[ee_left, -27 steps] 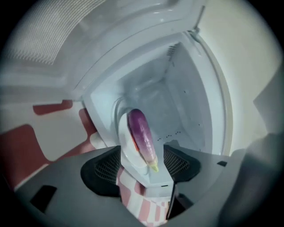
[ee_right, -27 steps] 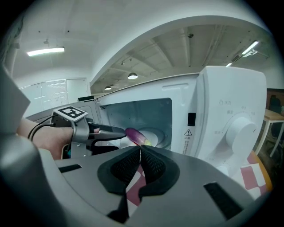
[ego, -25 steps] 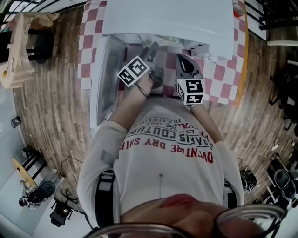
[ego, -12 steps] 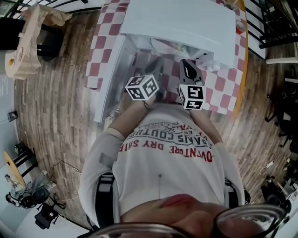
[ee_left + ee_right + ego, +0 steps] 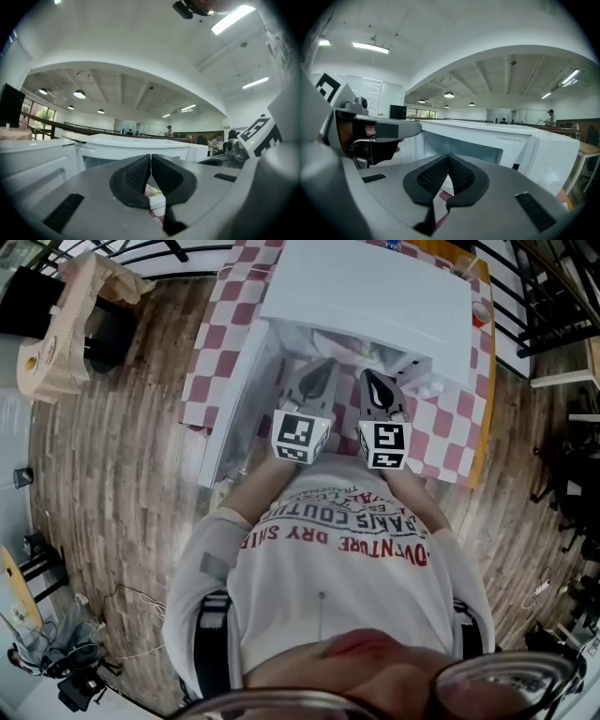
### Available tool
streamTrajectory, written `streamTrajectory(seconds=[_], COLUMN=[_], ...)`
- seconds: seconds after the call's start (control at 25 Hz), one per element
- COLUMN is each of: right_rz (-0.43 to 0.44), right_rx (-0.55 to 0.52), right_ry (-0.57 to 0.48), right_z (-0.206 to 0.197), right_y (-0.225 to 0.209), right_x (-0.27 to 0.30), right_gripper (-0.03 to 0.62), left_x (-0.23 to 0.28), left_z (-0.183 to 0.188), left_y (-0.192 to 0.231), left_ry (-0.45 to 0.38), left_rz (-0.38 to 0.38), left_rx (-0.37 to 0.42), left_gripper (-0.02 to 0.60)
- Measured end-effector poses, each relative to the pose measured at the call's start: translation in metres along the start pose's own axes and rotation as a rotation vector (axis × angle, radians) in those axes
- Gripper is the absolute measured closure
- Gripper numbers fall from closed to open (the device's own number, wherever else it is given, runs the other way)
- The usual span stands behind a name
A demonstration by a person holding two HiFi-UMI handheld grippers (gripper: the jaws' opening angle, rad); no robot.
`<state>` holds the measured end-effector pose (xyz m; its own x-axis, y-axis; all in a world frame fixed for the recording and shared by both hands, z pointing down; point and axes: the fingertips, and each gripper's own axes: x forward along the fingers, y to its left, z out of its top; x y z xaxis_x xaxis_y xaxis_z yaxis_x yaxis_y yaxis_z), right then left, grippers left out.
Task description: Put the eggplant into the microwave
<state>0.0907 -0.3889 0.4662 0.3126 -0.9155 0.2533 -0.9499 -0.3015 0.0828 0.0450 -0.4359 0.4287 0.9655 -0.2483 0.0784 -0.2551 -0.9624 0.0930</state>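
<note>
The white microwave (image 5: pixel 375 292) stands on a table with a red-and-white checked cloth (image 5: pixel 448 432). Its door (image 5: pixel 230 399) hangs open to the left. Both grippers are side by side in front of the open cavity (image 5: pixel 459 143). My left gripper (image 5: pixel 319 373) is shut with nothing between its pads (image 5: pixel 151 157). My right gripper (image 5: pixel 377 381) is also shut and empty (image 5: pixel 448 157). In the right gripper view the left gripper (image 5: pixel 370 131) shows at the left. No eggplant shows in any view, and the grippers hide most of the cavity.
The open door sticks out over the table's left edge. Wooden floor surrounds the table. A light wooden stand (image 5: pixel 47 352) is at the far left, with black railings and chair frames (image 5: pixel 553 296) at the right. The person's torso fills the lower head view.
Both grippers have come up and back from the cavity. The left one rose more and rolled, so its marker cube shows another face. The head view has shifted.
</note>
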Motion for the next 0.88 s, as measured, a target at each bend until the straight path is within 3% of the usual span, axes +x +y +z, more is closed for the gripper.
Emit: streamTrajectory(seconds=[0.16, 0.88], right_rz=[0.002, 0.009], right_rx=[-0.005, 0.028], right_ry=[-0.006, 0.017], right_z=[0.002, -0.005], right_y=[0.006, 0.008], right_x=[-0.001, 0.006], right_gripper=[0.568, 0.568], left_x=[-0.004, 0.0], left_z=[0.004, -0.012], left_y=[-0.002, 0.014], left_ry=[-0.006, 0.062], left_rz=[-0.007, 0.02], left_rx=[0.043, -0.026], left_gripper=[0.554, 0.554])
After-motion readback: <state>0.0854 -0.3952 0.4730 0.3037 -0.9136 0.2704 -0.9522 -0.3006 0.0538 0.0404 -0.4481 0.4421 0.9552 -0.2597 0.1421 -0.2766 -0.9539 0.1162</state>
